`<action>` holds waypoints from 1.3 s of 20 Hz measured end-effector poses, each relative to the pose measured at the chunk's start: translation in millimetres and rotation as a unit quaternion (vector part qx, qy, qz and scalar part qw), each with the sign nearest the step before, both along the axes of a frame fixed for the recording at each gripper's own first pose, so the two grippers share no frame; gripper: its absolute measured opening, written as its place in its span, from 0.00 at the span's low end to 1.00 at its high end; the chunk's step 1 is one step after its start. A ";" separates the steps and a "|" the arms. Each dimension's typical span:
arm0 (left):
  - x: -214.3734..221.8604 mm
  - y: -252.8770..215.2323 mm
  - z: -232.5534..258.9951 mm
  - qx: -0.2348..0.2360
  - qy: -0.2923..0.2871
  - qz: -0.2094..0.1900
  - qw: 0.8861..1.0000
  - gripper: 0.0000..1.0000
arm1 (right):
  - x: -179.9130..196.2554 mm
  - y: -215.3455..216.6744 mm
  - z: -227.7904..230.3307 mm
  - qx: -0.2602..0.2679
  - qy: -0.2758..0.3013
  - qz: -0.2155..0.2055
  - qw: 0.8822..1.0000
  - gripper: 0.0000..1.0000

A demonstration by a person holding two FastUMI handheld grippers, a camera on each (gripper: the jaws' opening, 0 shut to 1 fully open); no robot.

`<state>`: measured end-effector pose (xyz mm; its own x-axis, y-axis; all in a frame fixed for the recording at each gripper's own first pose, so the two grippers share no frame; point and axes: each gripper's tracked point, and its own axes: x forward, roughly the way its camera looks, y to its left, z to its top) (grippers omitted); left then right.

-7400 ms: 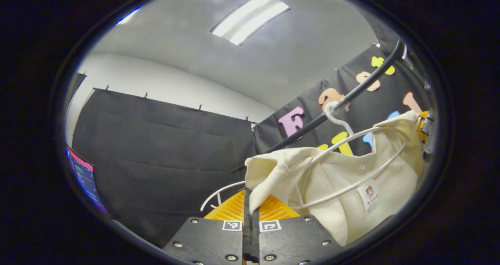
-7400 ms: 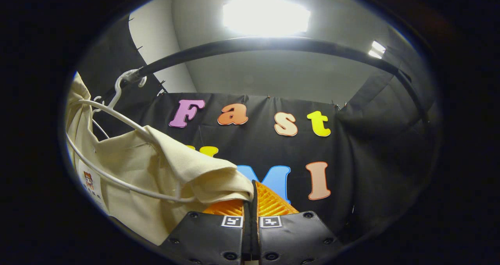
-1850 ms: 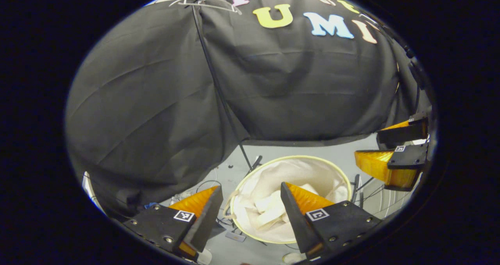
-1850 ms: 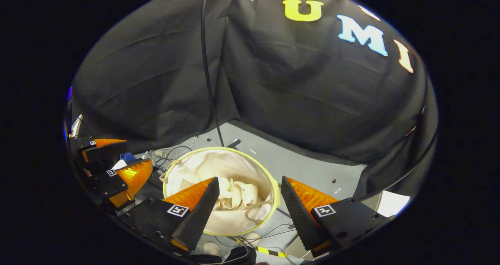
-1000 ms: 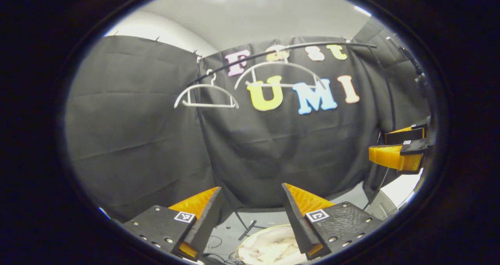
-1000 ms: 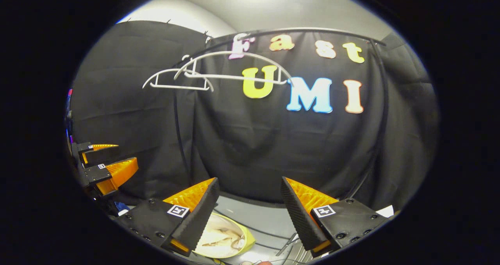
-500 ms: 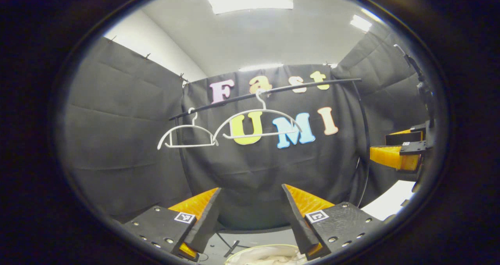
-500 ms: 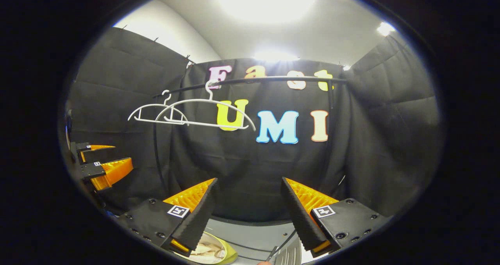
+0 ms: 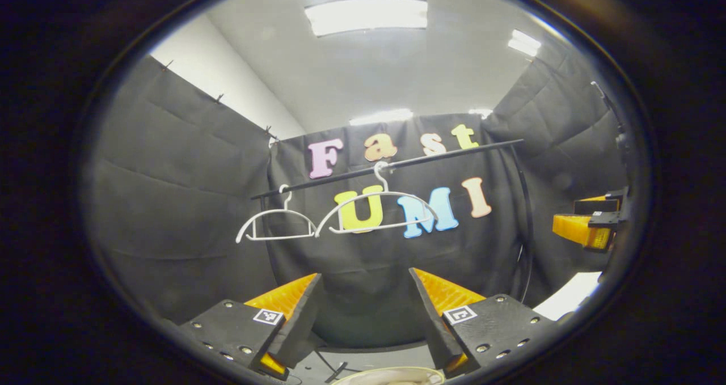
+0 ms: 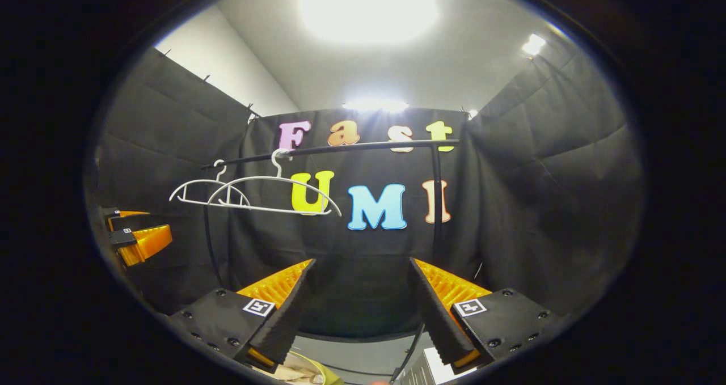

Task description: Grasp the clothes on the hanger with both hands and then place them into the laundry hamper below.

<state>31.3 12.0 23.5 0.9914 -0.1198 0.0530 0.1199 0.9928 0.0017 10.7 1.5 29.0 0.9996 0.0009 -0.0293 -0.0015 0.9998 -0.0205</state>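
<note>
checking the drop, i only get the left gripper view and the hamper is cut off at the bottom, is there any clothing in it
Observer: Yes. In the right gripper view, cream cloth lies inside the hamper, low at the bottom edge of the picture.
Operator: ok and is the right gripper holding anything, i just see it side on at my edge
Observer: No. The right gripper has its fingers wide apart, with only the black wall cloth behind the gap.
</note>
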 end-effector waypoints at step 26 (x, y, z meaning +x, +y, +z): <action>13.2 19.7 -7.8 -0.008 0.006 0.021 1.000 0.87 | 22.4 -40.8 5.8 -0.038 -0.016 -0.051 0.998 0.99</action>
